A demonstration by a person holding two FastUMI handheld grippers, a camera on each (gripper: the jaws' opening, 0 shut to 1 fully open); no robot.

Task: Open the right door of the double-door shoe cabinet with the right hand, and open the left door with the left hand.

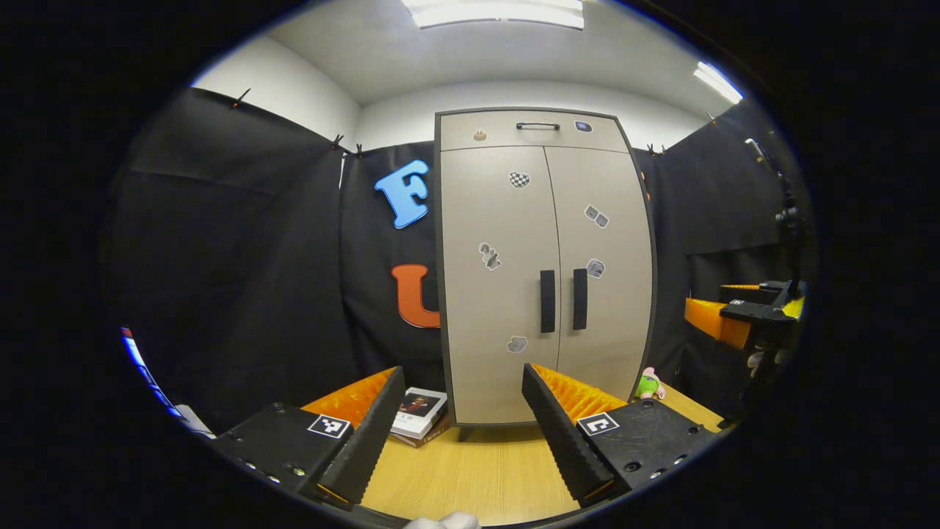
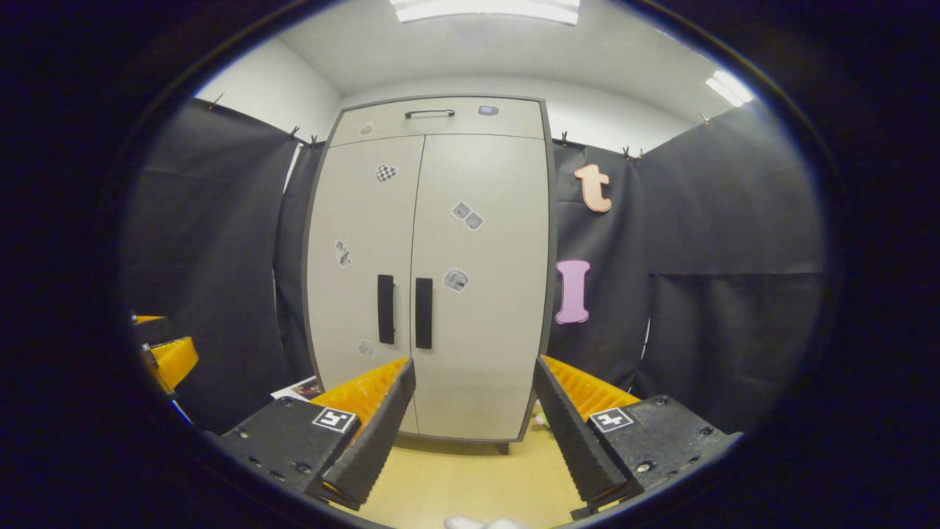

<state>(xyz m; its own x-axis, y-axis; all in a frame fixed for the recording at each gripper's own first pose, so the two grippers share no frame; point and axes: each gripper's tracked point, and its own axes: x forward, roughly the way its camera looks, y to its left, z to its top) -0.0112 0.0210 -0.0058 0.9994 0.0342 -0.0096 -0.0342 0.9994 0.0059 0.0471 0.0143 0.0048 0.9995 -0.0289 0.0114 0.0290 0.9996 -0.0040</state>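
Note:
A beige double-door shoe cabinet (image 1: 543, 257) (image 2: 433, 257) stands on the wooden floor with both doors closed. Two black vertical handles sit side by side at the middle seam: the left door's handle (image 1: 547, 301) (image 2: 385, 309) and the right door's handle (image 1: 580, 299) (image 2: 424, 313). A drawer with a black handle (image 1: 537, 126) tops the cabinet. My left gripper (image 1: 463, 375) is open, well short of the doors and low before the left door. My right gripper (image 2: 474, 367) is open too, in front of the right door. The right gripper (image 1: 742, 316) also appears at the right edge of the left gripper view.
A stack of books (image 1: 418, 415) lies on the floor left of the cabinet's foot. A small green and pink toy (image 1: 648, 384) sits at its right foot. Black cloth walls close in on both sides. Light wooden floor (image 1: 477, 470) stretches between me and the cabinet.

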